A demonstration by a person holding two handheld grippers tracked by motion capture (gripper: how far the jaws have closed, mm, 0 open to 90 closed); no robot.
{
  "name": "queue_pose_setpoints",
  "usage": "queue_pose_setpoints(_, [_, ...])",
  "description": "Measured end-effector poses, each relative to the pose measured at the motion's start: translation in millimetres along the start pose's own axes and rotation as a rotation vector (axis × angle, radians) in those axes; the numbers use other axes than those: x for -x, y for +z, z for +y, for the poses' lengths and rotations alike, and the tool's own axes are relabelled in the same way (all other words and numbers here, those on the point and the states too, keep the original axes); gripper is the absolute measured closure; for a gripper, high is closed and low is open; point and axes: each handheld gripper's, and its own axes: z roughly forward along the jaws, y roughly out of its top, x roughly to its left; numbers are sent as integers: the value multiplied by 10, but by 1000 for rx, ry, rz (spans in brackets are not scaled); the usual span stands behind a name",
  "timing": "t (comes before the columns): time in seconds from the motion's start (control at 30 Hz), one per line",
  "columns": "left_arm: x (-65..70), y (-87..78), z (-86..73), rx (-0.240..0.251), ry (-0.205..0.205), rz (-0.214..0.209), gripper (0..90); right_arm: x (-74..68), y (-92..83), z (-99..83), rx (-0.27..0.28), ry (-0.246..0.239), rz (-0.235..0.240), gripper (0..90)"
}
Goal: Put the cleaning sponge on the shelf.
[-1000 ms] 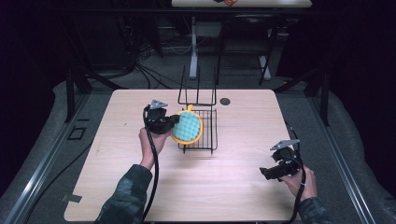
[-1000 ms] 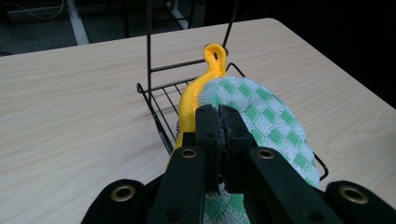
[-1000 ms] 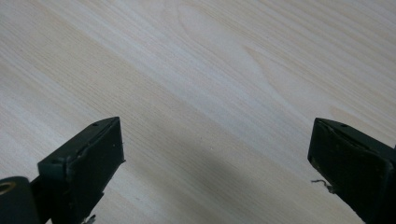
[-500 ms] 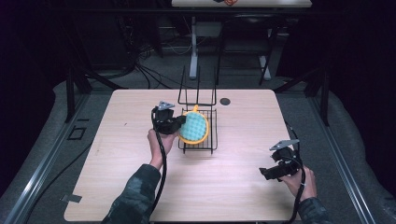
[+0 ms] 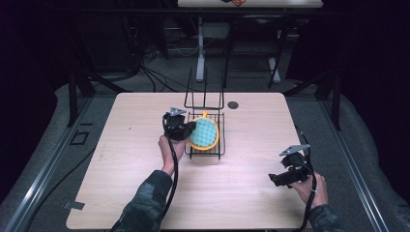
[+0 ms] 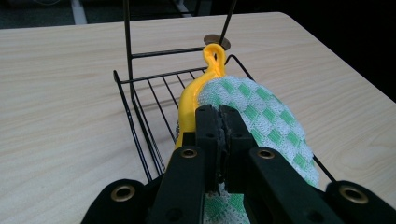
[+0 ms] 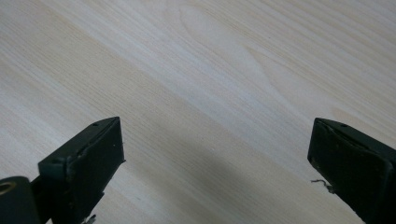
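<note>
Yellow-rimmed and checked green and white, the pot holder point(image 6: 252, 112) is pinched edge-on in my left tongs point(image 6: 220, 122), jaws pressed tight on it. Over the last second I've carried it rightward, from the near-left edge of the black wire rack point(image 5: 205, 126) to over the rack's tray, hanging loop pointing at the upright back. I'd judge a release is close. My right tongs point(image 5: 283, 177) hang spread wide and empty above the wooden table point(image 5: 251, 193), unmoved

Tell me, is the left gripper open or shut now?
Shut: the left gripper has both jaws pressed on the yellow-rimmed checked pot holder over the wire rack.
</note>
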Motion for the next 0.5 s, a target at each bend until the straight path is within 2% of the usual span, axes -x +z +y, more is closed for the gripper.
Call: queue_pose_setpoints(0.5, [36,223,-89,-45,-9,30,877,4,20,-6,-11,-3,6,33])
